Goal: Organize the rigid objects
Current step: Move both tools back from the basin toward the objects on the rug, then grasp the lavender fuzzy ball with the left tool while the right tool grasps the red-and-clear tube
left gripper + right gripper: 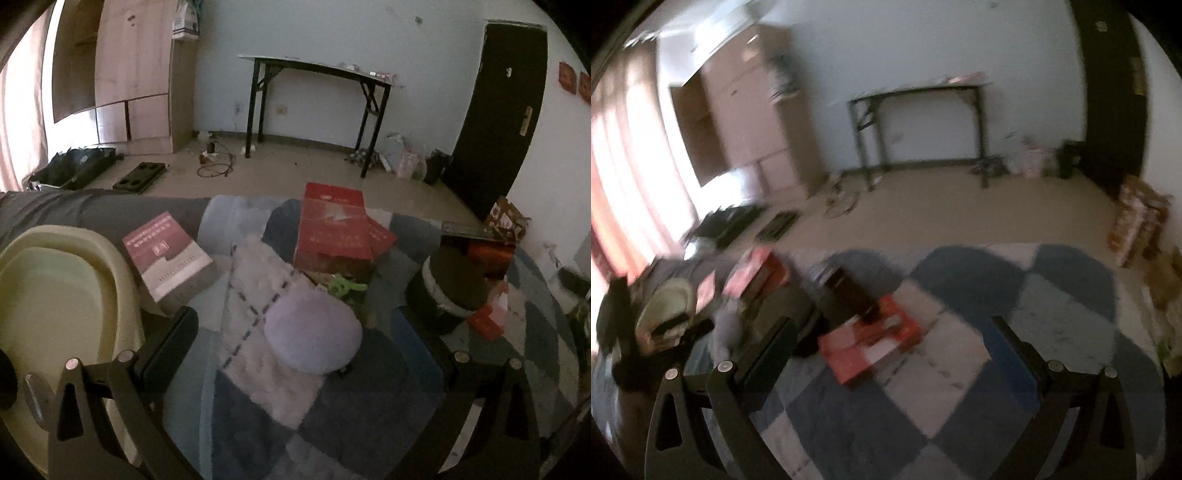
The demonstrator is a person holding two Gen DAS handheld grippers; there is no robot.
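A checkered blue, grey and white blanket point(258, 406) is covering the work surface, and beyond it a bare beige floor is running back to a pale wall. Along that wall, from the left wrist view, a pink curtain point(14, 122) is glowing with daylight, a light wooden wardrobe point(140, 74) is standing next, a black-legged folding table point(317, 74) is sitting at the middle, and a dark door point(506, 110) is closing off the right. On the blanket, left to right, a pale green basin point(55, 295) is lying at the edge, a maroon-and-white box point(170, 254) is leaning just beside it, a lavender round lid point(314, 332) is resting near the centre with a green clip point(343, 286) behind it, a tall red box point(332, 229) is lying over other red packets, and a dark round container point(454, 288) is sitting to the right. The left gripper point(303, 332) is hovering with fingers spread wide, holding nothing — the lavender lid is lying between them, further ahead. The right wrist view is badly blurred, yet it is showing what the other barely catches: a flat orange-red box point(871, 339) with a dark bottle-like object point(849, 291) lying across it, and stacked cartons point(1141, 221) by the right wall. The right gripper point(894, 339) is also gaping wide and empty above the blanket, the orange-red box lying just ahead between its fingers.
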